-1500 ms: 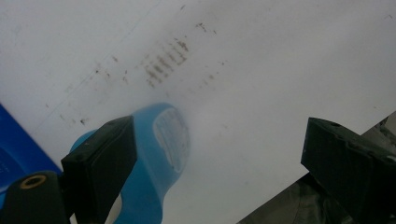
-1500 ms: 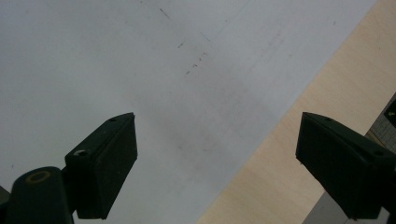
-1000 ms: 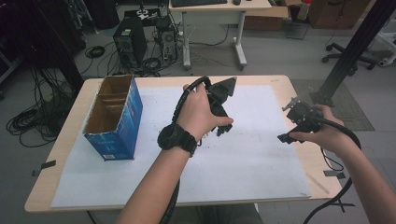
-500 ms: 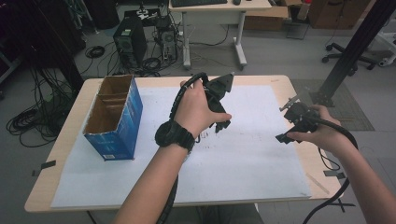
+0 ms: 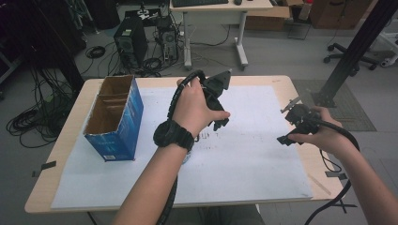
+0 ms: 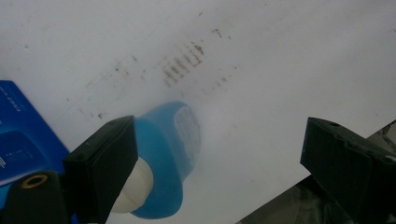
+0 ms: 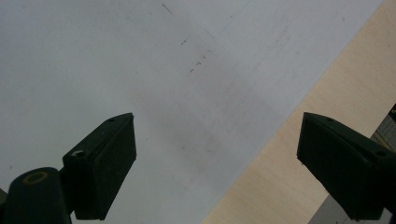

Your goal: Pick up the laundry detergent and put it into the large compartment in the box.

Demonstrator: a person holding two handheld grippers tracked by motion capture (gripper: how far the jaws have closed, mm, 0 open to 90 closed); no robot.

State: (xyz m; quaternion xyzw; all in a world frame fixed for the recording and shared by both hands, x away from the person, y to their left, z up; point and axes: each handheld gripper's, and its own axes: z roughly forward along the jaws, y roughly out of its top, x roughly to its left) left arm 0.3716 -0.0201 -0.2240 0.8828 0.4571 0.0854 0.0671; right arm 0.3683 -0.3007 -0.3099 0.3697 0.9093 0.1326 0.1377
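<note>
A blue bottle with a white cap lies on its side on the white paper sheet. In the high view only a sliver of the bottle peeks out from under the left wrist. My left gripper hovers over the middle of the sheet, held from above. In its own view the left gripper is open, with the bottle just past the left jaw and nothing between the jaws. My right gripper hangs open near the sheet's right edge. In its own view the right gripper is over bare paper.
An open-topped blue cardboard box stands at the left of the wooden table. Its corner appears in the left gripper view. Bare table wood borders the paper beside the right gripper. Cables trail from both grippers.
Both hands have drifted slightly to the left over the sheet. Both grippers stay open and the box has not moved.
</note>
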